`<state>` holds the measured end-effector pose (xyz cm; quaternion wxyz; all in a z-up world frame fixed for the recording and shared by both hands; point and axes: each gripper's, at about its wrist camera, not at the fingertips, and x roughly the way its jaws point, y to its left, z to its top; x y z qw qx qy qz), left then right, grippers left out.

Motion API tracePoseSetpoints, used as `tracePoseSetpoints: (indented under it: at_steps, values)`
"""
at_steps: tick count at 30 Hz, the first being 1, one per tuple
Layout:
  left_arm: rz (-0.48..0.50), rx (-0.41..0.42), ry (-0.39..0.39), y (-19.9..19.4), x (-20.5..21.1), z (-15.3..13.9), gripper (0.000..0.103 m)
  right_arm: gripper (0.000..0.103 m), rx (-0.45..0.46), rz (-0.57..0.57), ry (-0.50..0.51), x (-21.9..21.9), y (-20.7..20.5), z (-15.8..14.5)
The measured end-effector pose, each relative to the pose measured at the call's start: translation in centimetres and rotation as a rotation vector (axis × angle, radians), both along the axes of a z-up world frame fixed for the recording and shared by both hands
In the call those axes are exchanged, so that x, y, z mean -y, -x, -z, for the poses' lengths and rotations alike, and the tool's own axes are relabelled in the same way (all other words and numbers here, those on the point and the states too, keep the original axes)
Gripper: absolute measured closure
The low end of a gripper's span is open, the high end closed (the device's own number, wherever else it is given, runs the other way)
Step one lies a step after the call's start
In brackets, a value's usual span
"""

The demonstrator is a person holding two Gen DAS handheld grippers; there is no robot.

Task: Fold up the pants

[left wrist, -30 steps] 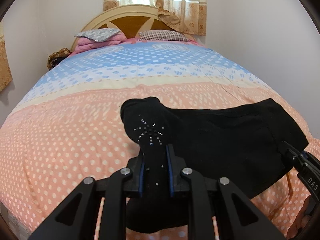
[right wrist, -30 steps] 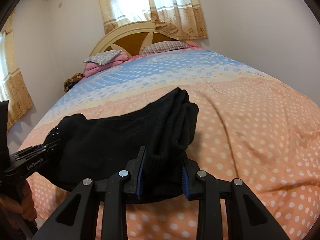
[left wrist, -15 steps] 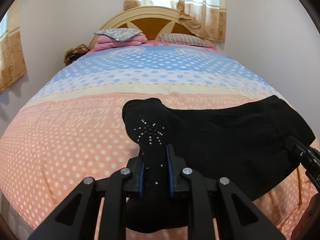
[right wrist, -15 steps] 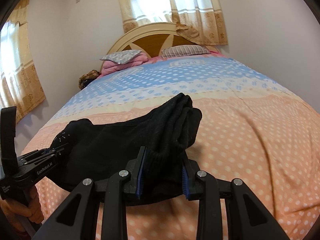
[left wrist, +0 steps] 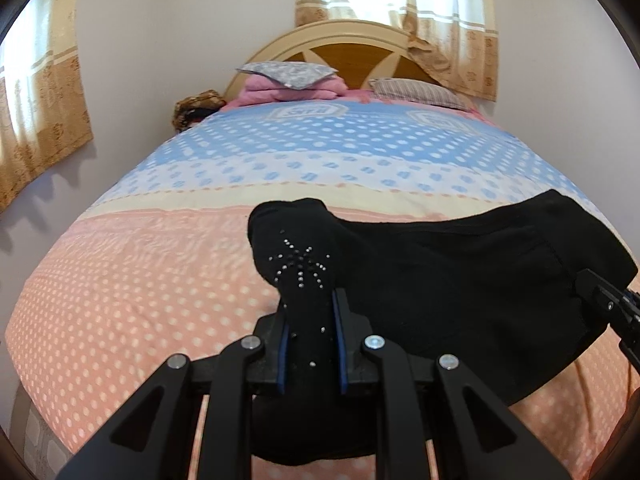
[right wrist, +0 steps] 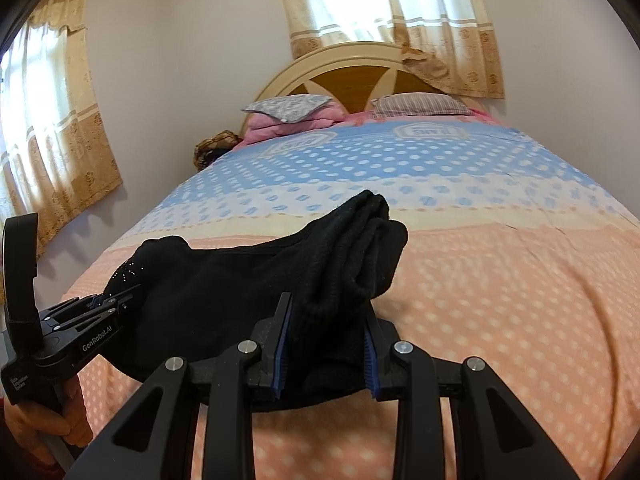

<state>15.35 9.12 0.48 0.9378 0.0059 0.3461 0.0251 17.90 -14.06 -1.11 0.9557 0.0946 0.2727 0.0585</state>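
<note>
Black pants [left wrist: 460, 280] suspended above bed [left wrist: 140, 280], lower centre of frame, bunched, layers doubled. Left claw [left wrist: 310, 332] clamped on one end; right claw [right wrist: 326, 344] clamped on other. Remaining, by judgement: lay flat, finish folds.

A home bedroom: a made bed [left wrist: 168, 280] (arched headboard [left wrist: 352, 50], pillows [right wrist: 420, 105]) under curtained windows [right wrist: 384, 4].

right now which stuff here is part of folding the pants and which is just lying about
In the job: black pants; left hand-held gripper; right hand-held gripper; bedspread.

Lying about: pink blankets; grey pillow; striped pillow; curtains.
</note>
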Motion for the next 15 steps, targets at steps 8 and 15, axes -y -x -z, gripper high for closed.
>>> tracePoseSetpoints:
  at_steps: [8, 15]
  values:
    - [-0.075, 0.006, -0.014, -2.5, -3.9, 0.1, 0.084, 0.072, 0.003, -0.065, -0.012, -4.2, -4.2, -0.1]
    - [-0.128, 0.007, -0.043, -5.0, -6.8, 0.5, 0.084, 0.072, 0.004, -0.107, -0.025, -7.6, -7.8, 0.0]
